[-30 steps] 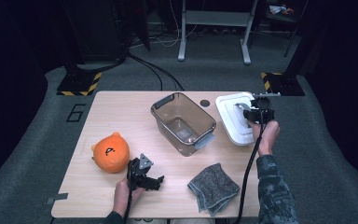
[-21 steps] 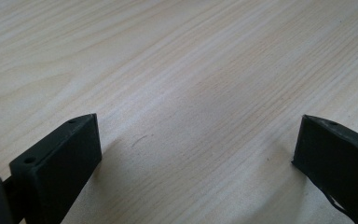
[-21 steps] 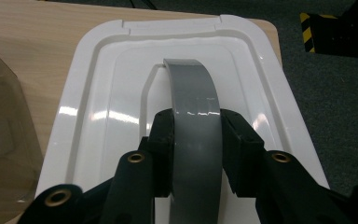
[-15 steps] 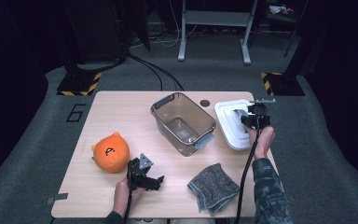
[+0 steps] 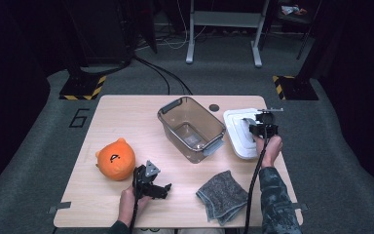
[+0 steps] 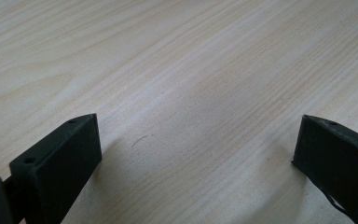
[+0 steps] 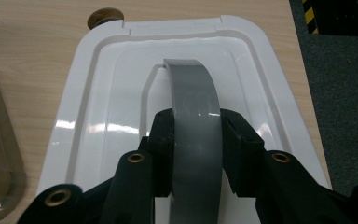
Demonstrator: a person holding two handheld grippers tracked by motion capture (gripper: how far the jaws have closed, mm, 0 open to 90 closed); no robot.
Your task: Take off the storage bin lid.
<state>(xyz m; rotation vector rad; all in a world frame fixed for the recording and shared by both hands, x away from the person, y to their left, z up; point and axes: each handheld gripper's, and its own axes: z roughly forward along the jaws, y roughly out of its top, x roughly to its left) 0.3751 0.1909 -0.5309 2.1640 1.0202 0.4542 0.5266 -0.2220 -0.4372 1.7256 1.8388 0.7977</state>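
Wooden tabletop (image 5: 126, 114) is seen from above, with a person's forearms entering at 6 o'clock. Toward 3 o'clock on the table, a white lid (image 5: 236, 127) is laid flat, just beside a clear plastic container (image 5: 191, 127) that is placed at the centre with grey latches at its ends. The right gripper (image 5: 254, 127) is held over the lid by the right hand (image 5: 269, 146); in the right gripper view, its two black jaws are seen clamped on the lid's grey arched handle (image 7: 193, 121), one jaw pressed to each side of the band, and the white lid (image 7: 121, 107) is spread beneath. A small dark round fitting (image 7: 103, 17) is set in the tabletop at the lid's far corner, toward 11 o'clock in that view. At 7 o'clock on the table, an orange plush toy (image 5: 116, 159) is placed, and just beside it the left gripper (image 5: 161, 187) is rested low over the wood in the left hand (image 5: 131, 199). In the left gripper view its jaws are seen spread wide apart with bare wood grain between them. A folded grey cloth (image 5: 221, 196) is laid at 5 o'clock.
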